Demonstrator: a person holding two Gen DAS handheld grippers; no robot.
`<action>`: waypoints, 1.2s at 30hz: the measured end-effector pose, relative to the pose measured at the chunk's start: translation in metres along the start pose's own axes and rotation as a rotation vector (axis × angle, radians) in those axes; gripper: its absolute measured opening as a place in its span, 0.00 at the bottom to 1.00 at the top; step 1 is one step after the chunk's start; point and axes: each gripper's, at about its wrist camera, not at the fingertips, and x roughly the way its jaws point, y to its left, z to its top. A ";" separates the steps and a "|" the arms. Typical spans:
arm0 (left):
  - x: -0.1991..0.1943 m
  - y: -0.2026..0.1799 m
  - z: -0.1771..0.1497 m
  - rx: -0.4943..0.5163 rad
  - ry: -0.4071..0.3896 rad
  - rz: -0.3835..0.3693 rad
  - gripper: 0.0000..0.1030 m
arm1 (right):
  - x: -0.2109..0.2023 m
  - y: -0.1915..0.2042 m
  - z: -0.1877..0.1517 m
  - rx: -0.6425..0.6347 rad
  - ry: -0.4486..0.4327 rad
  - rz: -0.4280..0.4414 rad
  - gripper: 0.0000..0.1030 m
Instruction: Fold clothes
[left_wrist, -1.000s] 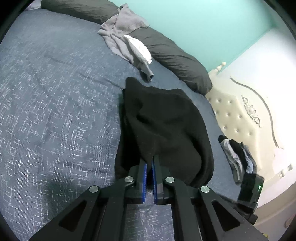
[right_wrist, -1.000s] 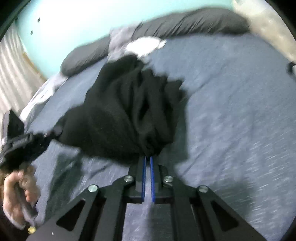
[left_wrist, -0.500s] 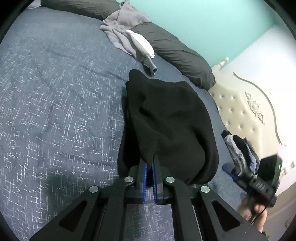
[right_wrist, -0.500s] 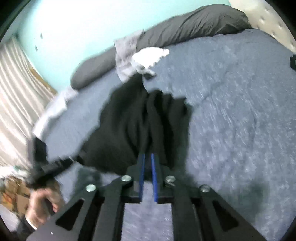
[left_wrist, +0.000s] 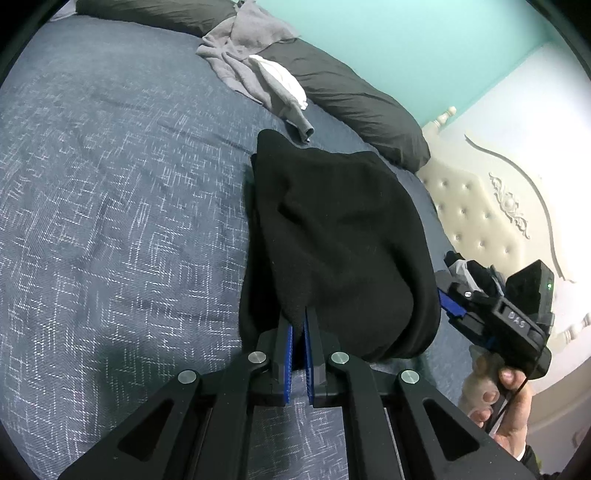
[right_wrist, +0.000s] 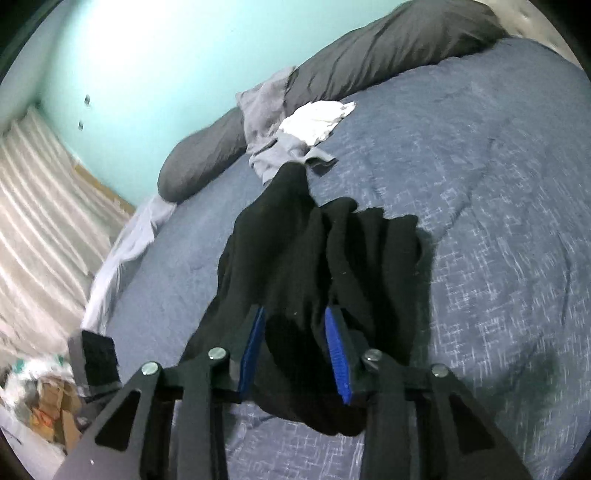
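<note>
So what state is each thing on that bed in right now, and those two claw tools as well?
Black garment: bunched, partly lifted off the bed.
Left gripper: shut on the black garment's edge.
Right gripper: jaws opening, black cloth hanging loose between them.
Grey garment: crumpled, unfolded, against the pillows.
White cloth: lying on the grey garment.
Pillows: lying along the wall.

left claw (left_wrist: 297, 325): black, blue pads, silver screws | right claw (right_wrist: 295, 325): same

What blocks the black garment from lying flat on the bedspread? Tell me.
Nothing visible. Bare bedspread surrounds the black garment; the grey clothes sit beyond it. The left gripper pinches its edge; the right gripper is opening around it.
</note>
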 end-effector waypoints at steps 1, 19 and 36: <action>0.000 0.000 0.000 0.001 0.000 0.001 0.05 | 0.002 0.001 0.000 -0.007 0.004 -0.003 0.28; 0.003 -0.002 -0.002 0.006 -0.002 0.002 0.05 | -0.017 -0.072 -0.010 0.311 -0.104 0.072 0.04; 0.003 -0.002 0.005 0.008 -0.012 -0.001 0.05 | -0.021 -0.037 -0.017 0.153 -0.030 0.142 0.25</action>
